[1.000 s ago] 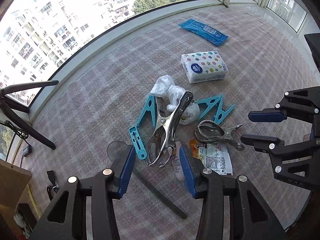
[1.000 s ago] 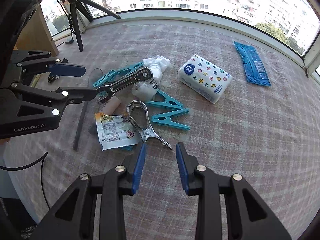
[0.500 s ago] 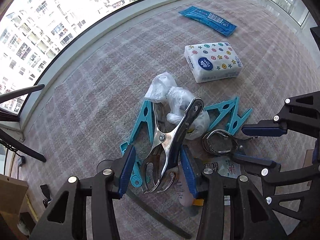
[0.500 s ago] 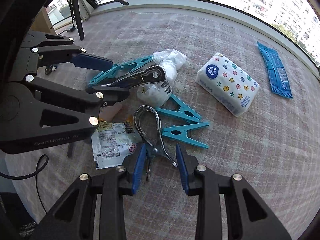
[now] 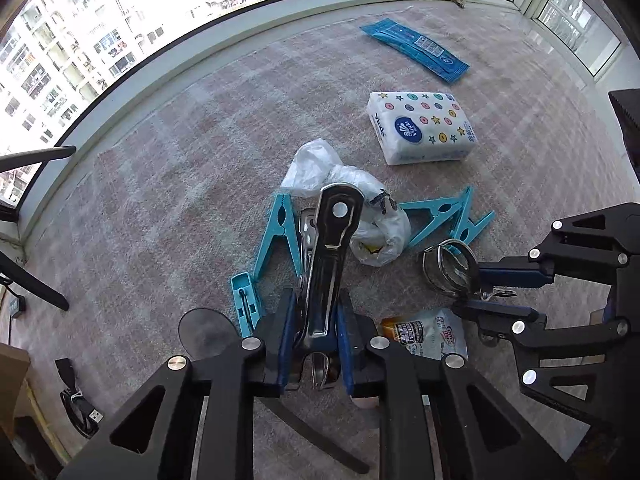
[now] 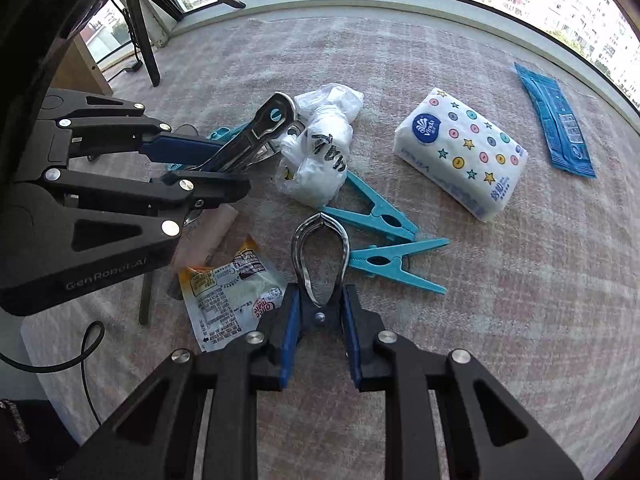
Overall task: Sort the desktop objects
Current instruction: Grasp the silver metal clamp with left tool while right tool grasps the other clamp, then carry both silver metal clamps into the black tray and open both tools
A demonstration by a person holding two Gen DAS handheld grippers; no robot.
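A large steel spring clip (image 5: pixel 332 240) lies over a teal peg (image 5: pixel 280 236) on the checked carpet. My left gripper (image 5: pixel 314 340) points down at it. Its jaws are closing, and the blue pads (image 5: pixel 286 336) press on both sides of the clip's handle end. From the right wrist view the same clip (image 6: pixel 256 136) sticks out past the left gripper (image 6: pixel 224 168). A smaller steel clip (image 6: pixel 320 248) lies beside a snack wrapper (image 6: pixel 228 288). My right gripper (image 6: pixel 320 320) is closing on this clip's handles, pads touching both sides.
A crumpled white plastic bag (image 5: pixel 360 200), two more teal pegs (image 6: pixel 372 216), a dotted tissue pack (image 6: pixel 460 152) and a blue sachet (image 6: pixel 554 120) lie further out. A tripod leg (image 6: pixel 144 44) and a cable (image 6: pixel 84 348) are at the left. The window sill (image 5: pixel 200 40) bounds the carpet.
Both grippers came down over their clips and narrowed. The left jaws went from standing wide around the large clip to pressing on it. The right jaws closed in on the small clip.
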